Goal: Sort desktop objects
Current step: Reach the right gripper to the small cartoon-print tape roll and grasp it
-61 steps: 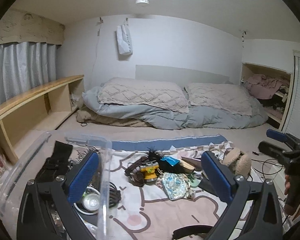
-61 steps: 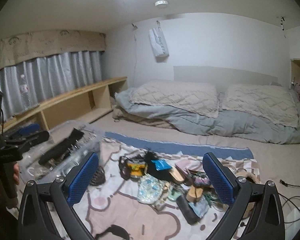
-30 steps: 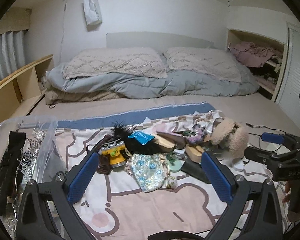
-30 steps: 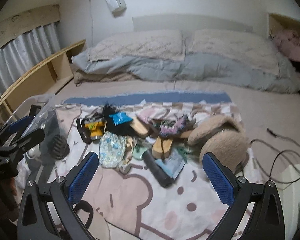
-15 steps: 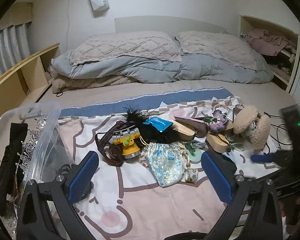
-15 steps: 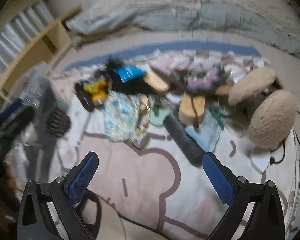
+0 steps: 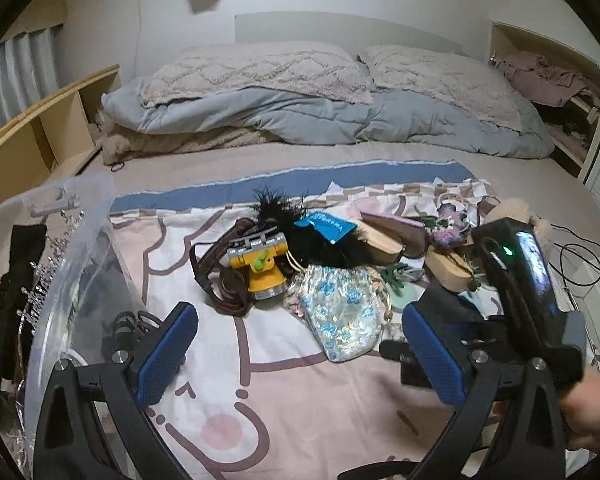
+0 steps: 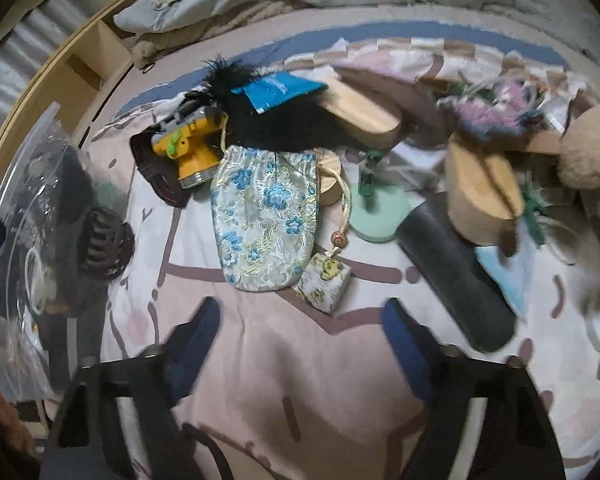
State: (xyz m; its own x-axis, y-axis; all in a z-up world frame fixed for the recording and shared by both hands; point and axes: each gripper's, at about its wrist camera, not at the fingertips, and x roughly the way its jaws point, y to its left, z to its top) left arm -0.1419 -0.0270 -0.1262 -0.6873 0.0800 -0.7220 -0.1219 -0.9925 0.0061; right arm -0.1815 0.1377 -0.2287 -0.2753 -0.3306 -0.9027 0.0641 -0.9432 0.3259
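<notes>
Black handheld grippers with blue pads

Left gripper (image 7: 296, 350) and right gripper (image 8: 300, 340) share black frames, silver screws and textured blue fingers (image 7: 166, 354); a bare-skinned hand (image 7: 590, 410) shows lower right.

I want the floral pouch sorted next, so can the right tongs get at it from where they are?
Probably yes. The right tongs are open and point at the floral pouch, with only bare blanket between. A small charm on its cord lies beside the pouch's near end and might get caught.
</notes>
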